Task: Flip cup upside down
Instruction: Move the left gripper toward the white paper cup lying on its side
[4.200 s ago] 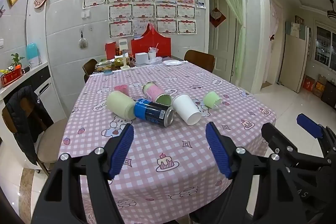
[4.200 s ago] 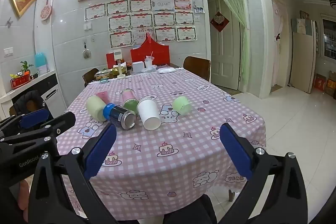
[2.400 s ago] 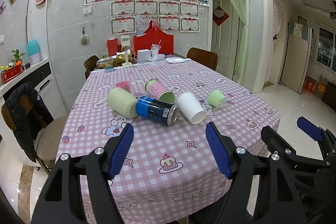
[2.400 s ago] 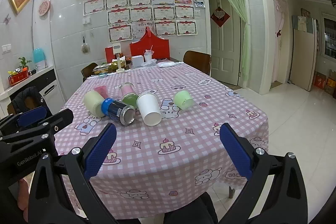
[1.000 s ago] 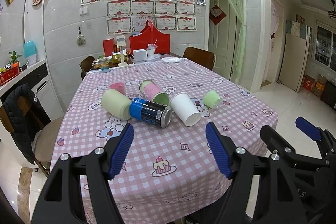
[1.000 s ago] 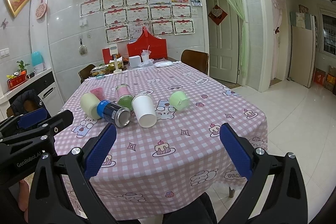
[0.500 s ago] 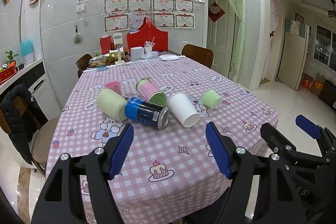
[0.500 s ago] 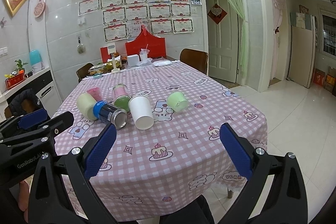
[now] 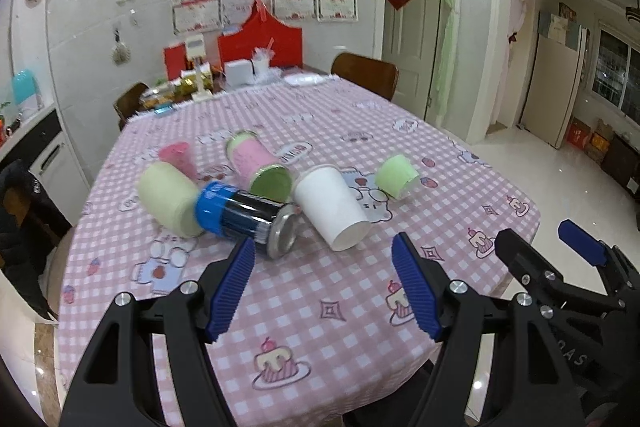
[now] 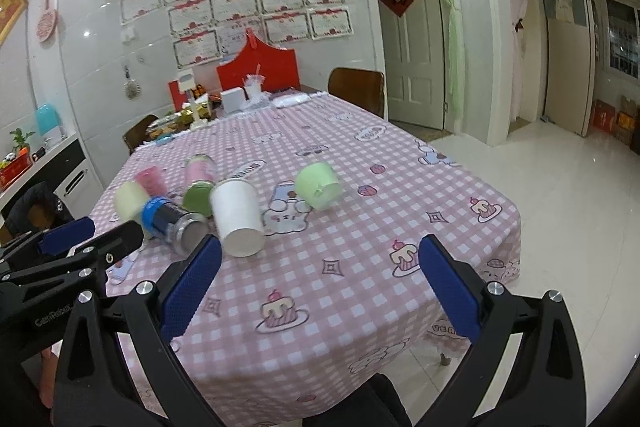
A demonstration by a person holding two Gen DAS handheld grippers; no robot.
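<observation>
Nothing flipped yet: both my claws, left claw and right claw, gape apart, white cup lying sideways on the surface.

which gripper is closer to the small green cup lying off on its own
Right. The right gripper is open, short of the small green cup and roughly in line with it. The open left gripper sits further left, facing the can.

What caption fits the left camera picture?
Open left gripper faces cups and a can lying on a pink checked table.
</observation>
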